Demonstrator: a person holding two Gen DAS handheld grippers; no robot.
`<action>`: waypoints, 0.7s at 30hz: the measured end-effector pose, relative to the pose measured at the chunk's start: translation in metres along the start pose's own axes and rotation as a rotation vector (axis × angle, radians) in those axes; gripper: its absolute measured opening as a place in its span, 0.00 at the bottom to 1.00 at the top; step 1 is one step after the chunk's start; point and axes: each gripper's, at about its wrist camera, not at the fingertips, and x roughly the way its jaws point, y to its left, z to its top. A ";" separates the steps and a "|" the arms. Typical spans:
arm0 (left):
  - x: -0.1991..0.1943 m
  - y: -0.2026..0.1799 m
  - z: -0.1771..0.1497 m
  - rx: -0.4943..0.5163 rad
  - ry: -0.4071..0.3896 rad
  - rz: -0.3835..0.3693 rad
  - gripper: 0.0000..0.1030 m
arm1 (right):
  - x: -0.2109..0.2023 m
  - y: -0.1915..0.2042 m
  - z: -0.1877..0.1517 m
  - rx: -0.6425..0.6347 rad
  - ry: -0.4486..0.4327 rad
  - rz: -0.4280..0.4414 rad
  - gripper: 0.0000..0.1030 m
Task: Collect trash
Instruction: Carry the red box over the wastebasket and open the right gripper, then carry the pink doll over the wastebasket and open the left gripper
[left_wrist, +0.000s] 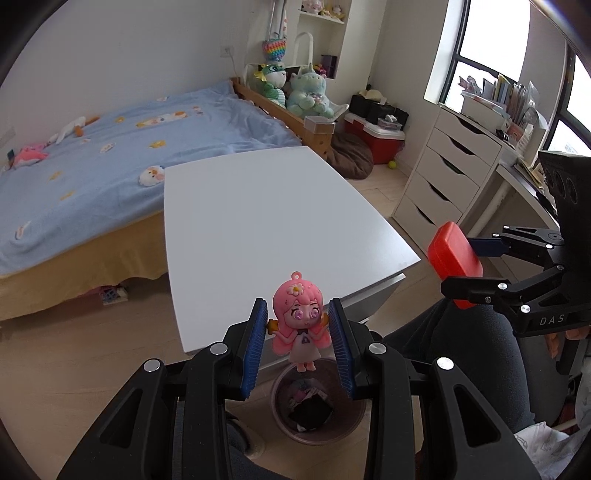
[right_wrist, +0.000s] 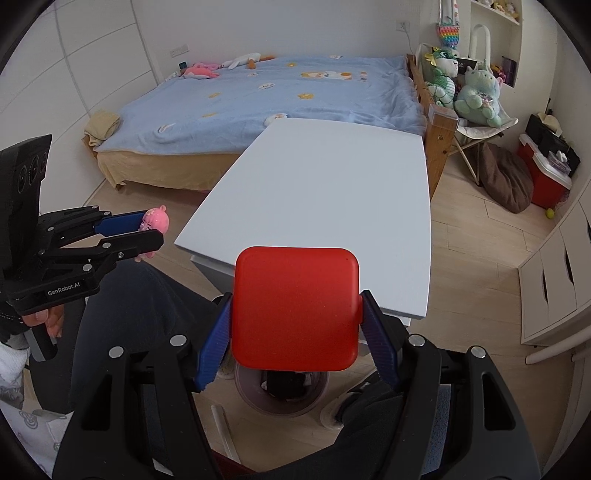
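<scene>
**Both grippers loaded, bin waiting below**

Nearest the left wrist camera, the left gripper (left_wrist: 297, 325) is clenched on a pink-haired doll charm (left_wrist: 300, 320), pinched upright between the blue pads. Directly beneath it on the floor stands the trash bin (left_wrist: 284, 424), already holding some dark scraps. The right gripper (right_wrist: 295, 325) grasps a red square case (right_wrist: 295, 308), held flat-on to its camera and hiding most of the same bin below. Both items hang just off the near edge of the white table (left_wrist: 258, 221), whose top shows nothing on it. Beyond the table's far edge lies the blue-covered bed (left_wrist: 92, 166).

The step in hand looks like the drop. The doll seems centred over the bin, so loosening the left gripper should do; the wider case probably needs lowering closer to the rim first, lest it clip the edge and bounce out.
</scene>
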 end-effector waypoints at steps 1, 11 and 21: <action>-0.002 0.000 -0.003 -0.003 0.000 -0.001 0.33 | 0.001 0.002 -0.003 -0.002 0.007 0.007 0.64; -0.012 0.004 -0.013 -0.018 0.005 -0.007 0.33 | 0.014 0.022 -0.018 -0.017 0.050 0.080 0.67; -0.010 0.002 -0.014 -0.007 0.012 -0.014 0.33 | 0.007 0.002 -0.018 0.050 0.028 0.019 0.94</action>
